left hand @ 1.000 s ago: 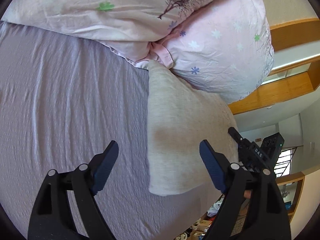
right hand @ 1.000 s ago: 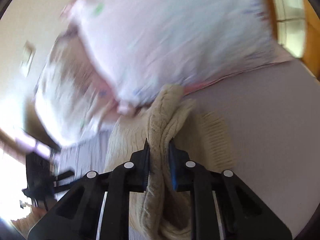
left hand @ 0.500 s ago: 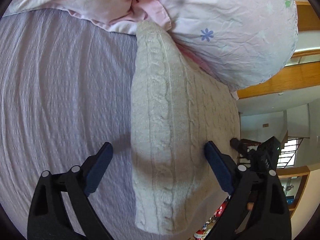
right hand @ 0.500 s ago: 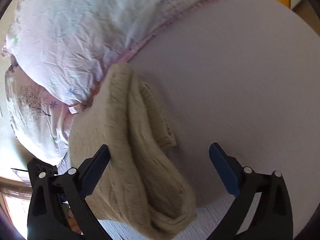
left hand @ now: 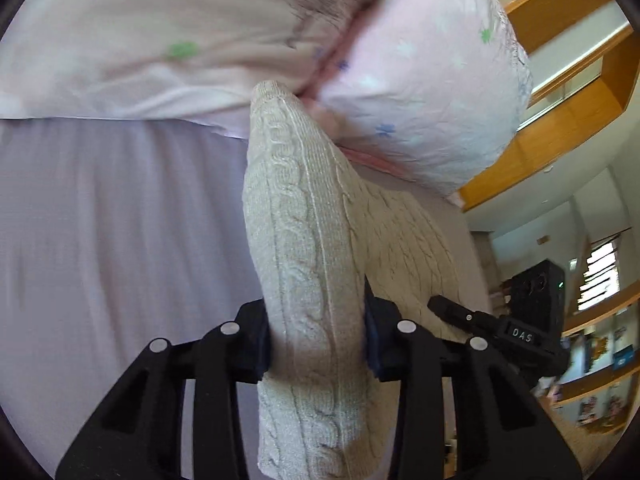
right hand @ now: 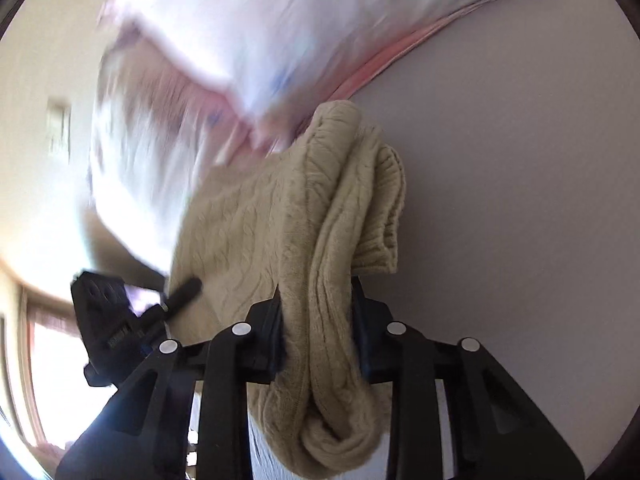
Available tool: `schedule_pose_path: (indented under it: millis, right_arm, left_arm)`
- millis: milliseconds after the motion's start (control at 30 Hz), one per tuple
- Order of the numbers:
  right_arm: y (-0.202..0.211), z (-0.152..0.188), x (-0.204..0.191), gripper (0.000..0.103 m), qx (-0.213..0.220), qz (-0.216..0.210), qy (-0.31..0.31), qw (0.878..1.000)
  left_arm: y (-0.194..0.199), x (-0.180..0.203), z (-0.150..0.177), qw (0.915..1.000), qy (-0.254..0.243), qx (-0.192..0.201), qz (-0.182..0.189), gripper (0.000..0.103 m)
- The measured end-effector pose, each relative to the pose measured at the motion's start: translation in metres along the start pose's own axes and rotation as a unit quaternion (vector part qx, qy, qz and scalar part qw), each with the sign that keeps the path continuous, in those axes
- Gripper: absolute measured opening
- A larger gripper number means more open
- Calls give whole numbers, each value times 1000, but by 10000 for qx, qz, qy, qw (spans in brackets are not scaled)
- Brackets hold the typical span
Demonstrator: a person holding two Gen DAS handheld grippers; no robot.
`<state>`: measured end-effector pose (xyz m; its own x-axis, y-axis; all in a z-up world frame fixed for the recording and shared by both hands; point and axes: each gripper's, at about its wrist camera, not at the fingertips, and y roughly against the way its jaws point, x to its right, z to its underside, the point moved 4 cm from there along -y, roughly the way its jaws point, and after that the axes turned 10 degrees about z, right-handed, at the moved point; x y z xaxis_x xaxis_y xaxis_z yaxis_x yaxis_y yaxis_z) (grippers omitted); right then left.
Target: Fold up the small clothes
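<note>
we have the cream cable-knit sweater [left hand: 316, 264] pinched at two places, and it sits on the lavender bed sheet [left hand: 112, 240] with its far end pushed up against the pink floral pillows [left hand: 420, 92]. the left gripper [left hand: 316, 340] has its jaws clamped on a thick bunched ridge of the knit, and the right gripper [right hand: 318, 336] has its jaws clamped on another gathered roll of the same garment [right hand: 280, 220], with a ribbed cuff or hem [right hand: 384, 232] hanging loose beside it. we judge that the step in hand is to lift and carry the folded edge over, so the two grips should move together at the same height, or the bulky knit will twist between them. we should keep the fabric taut enough to open the bunching but not so tight that the knit stretches. the right view is smeared by motion, so we cannot tell how flat the lower layers lie; we would slow down before laying the fold. we should also draw the sweater away from the pillows first, since the far end looks tucked against them and could drag or catch. the loose ribbed part wants tucking inside the fold, not left sticking out. we let go only when the layer lies flat on the sheet.
</note>
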<state>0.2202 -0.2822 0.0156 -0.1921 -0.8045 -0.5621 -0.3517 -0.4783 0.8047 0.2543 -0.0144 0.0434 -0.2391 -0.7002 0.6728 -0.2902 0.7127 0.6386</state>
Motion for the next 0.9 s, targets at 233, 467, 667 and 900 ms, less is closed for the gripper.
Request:
schedule_pose_path:
  millis: [233,467,667,900]
  right_arm:
    - [33,-11,-21,69,900,408,51,9951]
    - [-26,4,-58,10,207,1245,933,9876]
    - [-28,-14,-34,11,467,1704,3,9843]
    - [17,18,-64,94,1144,2326,784,9626]
  left_arm:
    - [69,-41,36,9925,80,331,-1174,69]
    - [84,-20,55,9852,-153,413,-1657,97]
    - [78,-23,89,9717,-58,70,-2359,101]
    - [50,-33,120,9730,394,-417,-2238,101]
